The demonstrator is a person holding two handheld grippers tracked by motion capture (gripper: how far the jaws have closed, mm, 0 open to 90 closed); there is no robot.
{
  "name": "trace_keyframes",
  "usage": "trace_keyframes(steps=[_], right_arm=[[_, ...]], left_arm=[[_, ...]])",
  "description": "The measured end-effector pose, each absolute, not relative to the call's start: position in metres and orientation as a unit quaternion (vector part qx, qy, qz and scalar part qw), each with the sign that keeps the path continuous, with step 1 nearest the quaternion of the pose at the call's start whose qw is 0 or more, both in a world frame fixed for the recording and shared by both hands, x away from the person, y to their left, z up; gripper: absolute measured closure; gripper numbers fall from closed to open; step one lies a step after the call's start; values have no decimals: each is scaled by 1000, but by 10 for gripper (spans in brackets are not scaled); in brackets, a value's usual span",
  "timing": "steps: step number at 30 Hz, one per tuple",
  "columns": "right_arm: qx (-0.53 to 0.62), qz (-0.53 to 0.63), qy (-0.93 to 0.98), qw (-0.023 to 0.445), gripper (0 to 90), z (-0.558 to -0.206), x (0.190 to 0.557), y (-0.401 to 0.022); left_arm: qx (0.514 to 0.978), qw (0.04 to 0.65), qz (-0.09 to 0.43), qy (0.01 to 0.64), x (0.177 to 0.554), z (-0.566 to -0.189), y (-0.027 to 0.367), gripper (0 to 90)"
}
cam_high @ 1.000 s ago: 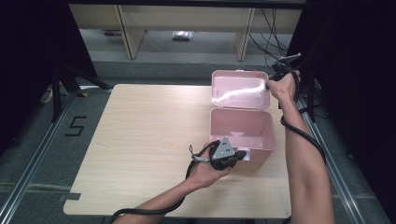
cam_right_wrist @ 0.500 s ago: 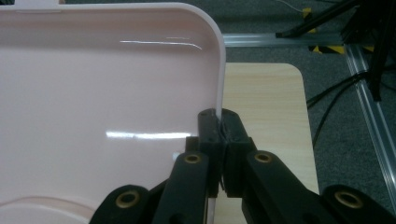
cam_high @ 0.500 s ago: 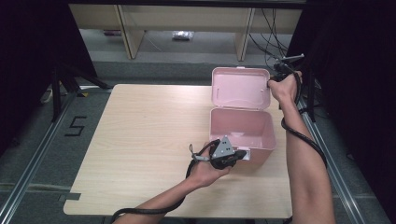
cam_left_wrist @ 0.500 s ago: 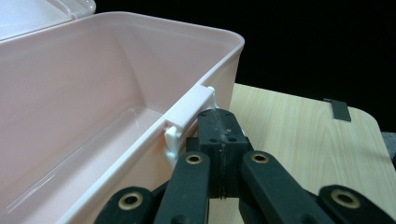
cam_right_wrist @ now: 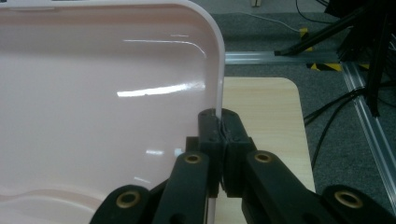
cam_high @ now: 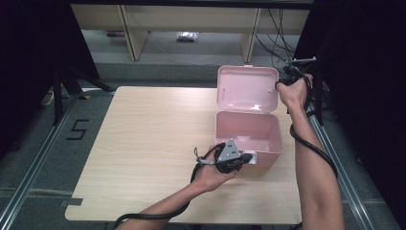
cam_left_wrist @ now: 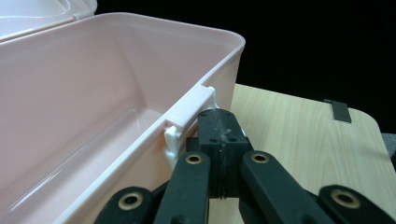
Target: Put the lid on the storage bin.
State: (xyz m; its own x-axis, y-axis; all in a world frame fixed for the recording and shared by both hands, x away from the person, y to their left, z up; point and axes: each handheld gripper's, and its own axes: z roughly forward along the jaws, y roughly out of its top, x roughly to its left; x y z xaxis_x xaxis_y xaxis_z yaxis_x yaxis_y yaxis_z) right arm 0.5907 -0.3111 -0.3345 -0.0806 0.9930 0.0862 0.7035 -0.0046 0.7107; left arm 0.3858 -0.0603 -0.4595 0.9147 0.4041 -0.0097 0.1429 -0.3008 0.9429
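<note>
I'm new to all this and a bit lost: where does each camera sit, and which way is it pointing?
High view: above the table, looking forward and down; both forearms, left gripper, right gripper.
Left gripper view: rides that gripper, facing the pink box front rim; shut jaws.
Right gripper view: faces the raised lid; jaws pinch its edge.
Shared: the box.

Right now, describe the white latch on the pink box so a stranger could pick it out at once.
On the wooden table stands an open pink box, lid raised at the back. The white latch sits midway along its front rim, by the left gripper. It is the one white tab on otherwise pink plastic.
</note>
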Motion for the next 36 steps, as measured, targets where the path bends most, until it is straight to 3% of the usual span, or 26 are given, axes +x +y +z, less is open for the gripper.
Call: trace_keyframes(steps=[36], right_arm=[[610,365,643,284,896,-333,563,-310]], left_arm=[[798,565,114,176,387,-458,-61,900]])
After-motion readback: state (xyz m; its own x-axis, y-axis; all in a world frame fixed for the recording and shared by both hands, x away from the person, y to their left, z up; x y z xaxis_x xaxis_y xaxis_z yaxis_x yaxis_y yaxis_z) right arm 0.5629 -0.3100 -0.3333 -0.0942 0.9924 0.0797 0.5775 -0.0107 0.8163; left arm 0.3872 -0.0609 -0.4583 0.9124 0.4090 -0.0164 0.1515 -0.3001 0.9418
